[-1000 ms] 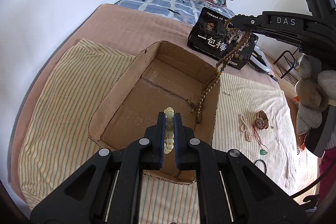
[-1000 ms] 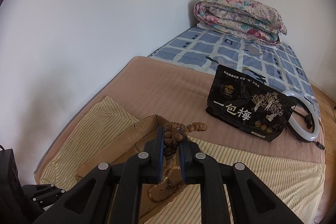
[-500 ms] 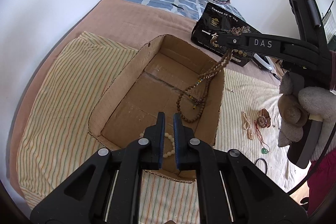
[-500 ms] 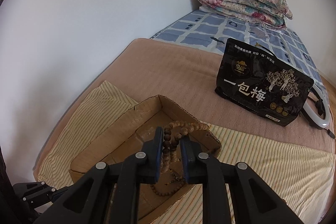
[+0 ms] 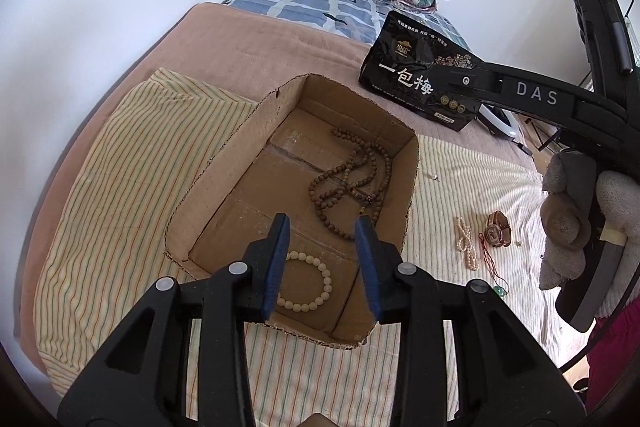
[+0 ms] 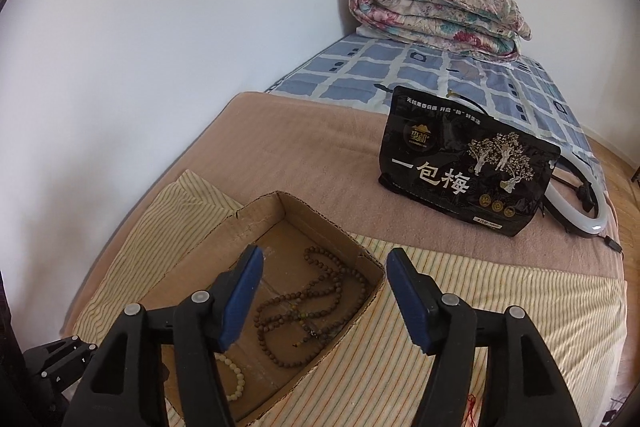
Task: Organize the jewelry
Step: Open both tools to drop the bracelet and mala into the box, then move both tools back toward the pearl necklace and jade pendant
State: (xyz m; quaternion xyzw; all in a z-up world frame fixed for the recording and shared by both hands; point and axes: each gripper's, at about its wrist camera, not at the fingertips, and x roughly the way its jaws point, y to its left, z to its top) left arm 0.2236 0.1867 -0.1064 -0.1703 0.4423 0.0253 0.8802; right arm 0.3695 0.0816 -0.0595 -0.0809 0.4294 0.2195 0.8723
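An open cardboard box [image 5: 224, 163] [image 6: 256, 219] sits on a striped cloth. On its floor lie a long brown bead necklace [image 5: 352, 179] [image 6: 308, 311] and a cream bead bracelet [image 5: 308, 283] [image 6: 236, 379]. My left gripper [image 5: 322, 227] hangs over the box's near end, its jaws opening with nothing between them; the bracelet lies below. My right gripper [image 6: 322, 263] is above the box's right wall, jaws opening and empty, the necklace beneath it. A pearl strand [image 5: 466, 243], a watch [image 5: 498, 229] and a red cord with a green pendant [image 5: 494, 277] lie on the cloth right of the box.
A black snack bag [image 5: 416, 83] [image 6: 464, 171] stands behind the box, a white ring light [image 6: 576, 211] beyond it. A folded floral quilt [image 6: 436, 15] lies at the far end of the bed. A gloved hand [image 5: 580, 223] holds the right gripper's handle. A white wall runs along the left.
The left gripper let go of the cream bracelet and the right let go of the brown necklace; both now lie in the box. Both sets of jaws have spread.
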